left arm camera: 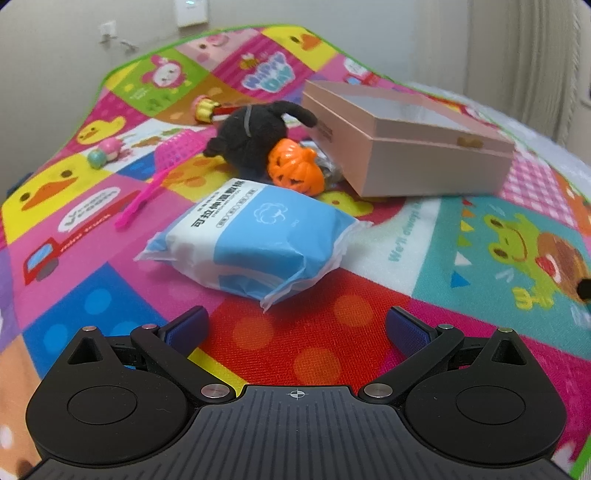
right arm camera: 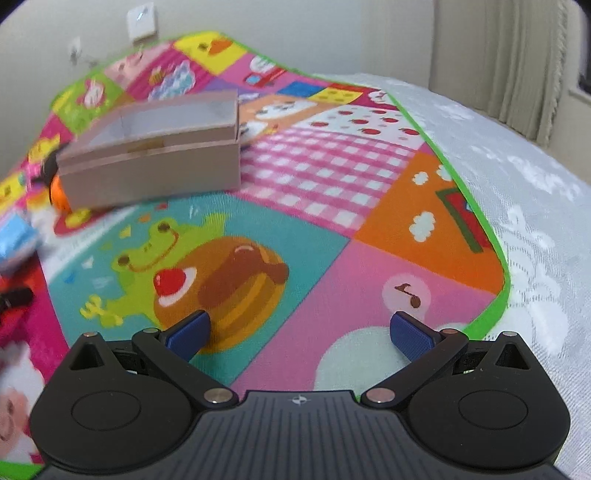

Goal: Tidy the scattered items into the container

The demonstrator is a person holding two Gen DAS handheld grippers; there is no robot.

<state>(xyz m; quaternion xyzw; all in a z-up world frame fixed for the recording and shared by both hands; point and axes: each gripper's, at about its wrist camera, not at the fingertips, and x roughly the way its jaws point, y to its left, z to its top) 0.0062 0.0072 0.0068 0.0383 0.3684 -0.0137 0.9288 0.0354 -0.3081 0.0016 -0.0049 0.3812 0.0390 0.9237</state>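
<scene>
A pink open box (left arm camera: 410, 147) stands on the colourful play mat (left arm camera: 314, 343); in the right wrist view the box (right arm camera: 155, 162) is at the upper left. Beside its left wall lie an orange pumpkin toy (left arm camera: 295, 170) and a black plush toy (left arm camera: 255, 136). A blue-and-white wipes pack (left arm camera: 255, 240) lies just ahead of my left gripper (left arm camera: 297, 328), which is open and holds nothing. A pink brush (left arm camera: 155, 181), a small pink-and-teal toy (left arm camera: 105, 152) and a yellow-and-red toy (left arm camera: 207, 108) lie further left. My right gripper (right arm camera: 299, 332) is open over the mat, well short of the box.
The mat lies on a white lace-patterned cover (right arm camera: 535, 206) that shows along its right edge. A wall with a socket (left arm camera: 109, 31) and a curtain (left arm camera: 528, 62) stand behind. Part of the wipes pack (right arm camera: 14, 236) and pumpkin (right arm camera: 59, 195) show at the right wrist view's left edge.
</scene>
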